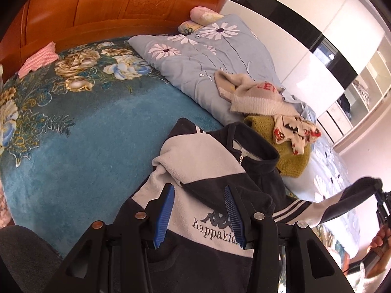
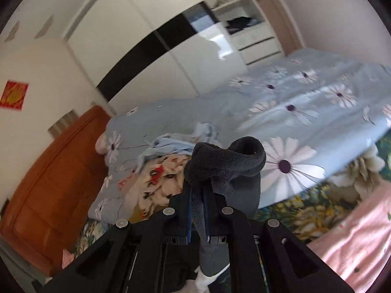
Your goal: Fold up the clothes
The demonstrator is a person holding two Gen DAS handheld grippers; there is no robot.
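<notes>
A navy and white fleece jacket with a "Kappakids" logo lies on the blue floral blanket, collar pointing away from me. My left gripper stands open just over the jacket's chest, its blue pads wide apart on either side of the logo. One sleeve stretches out to the right and is lifted off the bed. My right gripper is shut on that sleeve's dark cuff, which bunches above the fingertips. In the left wrist view the right gripper shows at the far right with a hand below it.
Beyond the jacket lies a heap of clothes: a cream sweater, a yellow knit and a printed cloth. A light blue daisy quilt covers the far side. An orange wooden headboard and white wardrobes bound the bed.
</notes>
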